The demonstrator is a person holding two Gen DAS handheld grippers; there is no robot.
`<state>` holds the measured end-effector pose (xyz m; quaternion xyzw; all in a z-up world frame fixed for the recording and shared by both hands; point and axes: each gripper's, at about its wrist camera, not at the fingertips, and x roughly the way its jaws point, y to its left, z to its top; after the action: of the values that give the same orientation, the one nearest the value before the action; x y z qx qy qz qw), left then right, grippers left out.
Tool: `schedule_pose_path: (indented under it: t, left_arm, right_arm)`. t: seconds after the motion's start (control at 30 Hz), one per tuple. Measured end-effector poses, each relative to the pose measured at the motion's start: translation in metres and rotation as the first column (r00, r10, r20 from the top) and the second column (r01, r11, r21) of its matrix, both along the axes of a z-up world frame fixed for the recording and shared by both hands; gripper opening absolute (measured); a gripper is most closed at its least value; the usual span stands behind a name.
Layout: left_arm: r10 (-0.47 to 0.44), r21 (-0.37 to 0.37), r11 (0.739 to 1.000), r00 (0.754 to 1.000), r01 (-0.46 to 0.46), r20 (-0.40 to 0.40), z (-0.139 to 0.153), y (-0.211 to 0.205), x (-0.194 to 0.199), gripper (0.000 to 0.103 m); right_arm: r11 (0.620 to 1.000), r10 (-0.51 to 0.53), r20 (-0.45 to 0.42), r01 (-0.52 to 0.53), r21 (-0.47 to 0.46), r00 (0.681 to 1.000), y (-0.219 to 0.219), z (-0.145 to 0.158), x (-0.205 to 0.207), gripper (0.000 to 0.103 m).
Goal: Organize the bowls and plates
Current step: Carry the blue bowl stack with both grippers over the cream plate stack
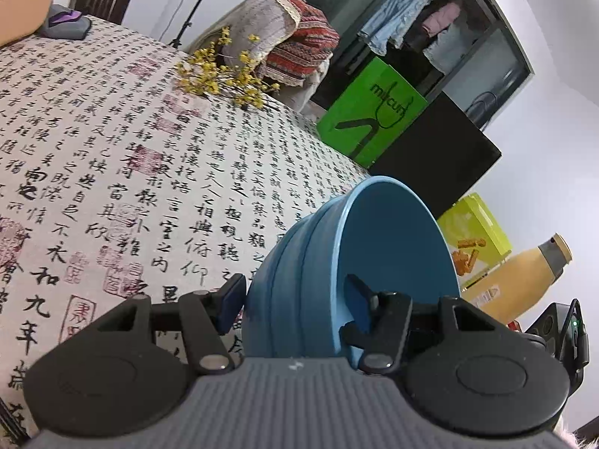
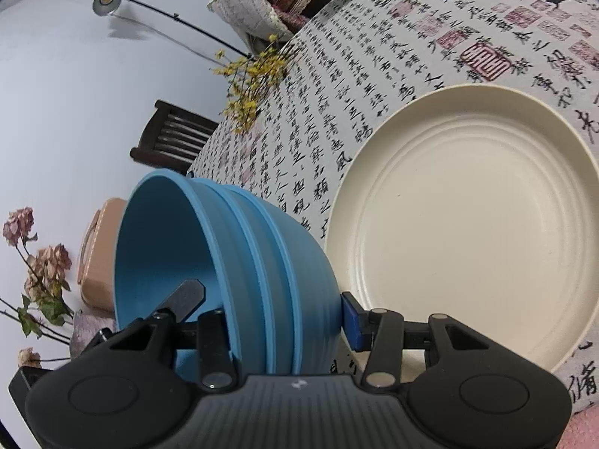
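Both my grippers were occupied on the same stack of blue ribbed plastic bowls (image 1: 325,262), one finger inside the rim and one outside on each side, so nothing could pass between the jaws.

Left wrist view: the calligraphy-print tablecloth (image 1: 112,157) lay bare to the left of the stack, free room there. Far edge blocked by a sprig of yellow dried flowers (image 1: 224,71). To the right, a yellow-green carton (image 1: 475,232) and a pale yellow bottle with a grey cap (image 1: 524,273) crowded that side.

Right wrist view: a large cream ribbed plate (image 2: 468,232) sat just beside the stack, taking the near right. Open cloth only beyond it.
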<state>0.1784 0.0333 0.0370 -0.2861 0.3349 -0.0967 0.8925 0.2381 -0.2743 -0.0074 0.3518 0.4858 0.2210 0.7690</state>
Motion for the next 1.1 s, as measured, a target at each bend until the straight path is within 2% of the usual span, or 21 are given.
schedule_pose_path:
  t: [0.53, 1.1]
  left_arm:
    - [-0.091, -0.015, 0.996, 0.996, 0.091, 0.007, -0.002, -0.029, 0.018, 0.059]
    - [-0.154, -0.025, 0.988, 0.988, 0.154, -0.006, -0.013, -0.058, 0.034, 0.059]
  right_arm:
    - [0.994, -0.112, 0.001, 0.112, 0.003, 0.994, -0.031, -0.003, -0.007, 0.045]
    - [0.983, -0.181, 0.005, 0.181, -0.009, 0.983, -0.061, -0.010, -0.013, 0.045]
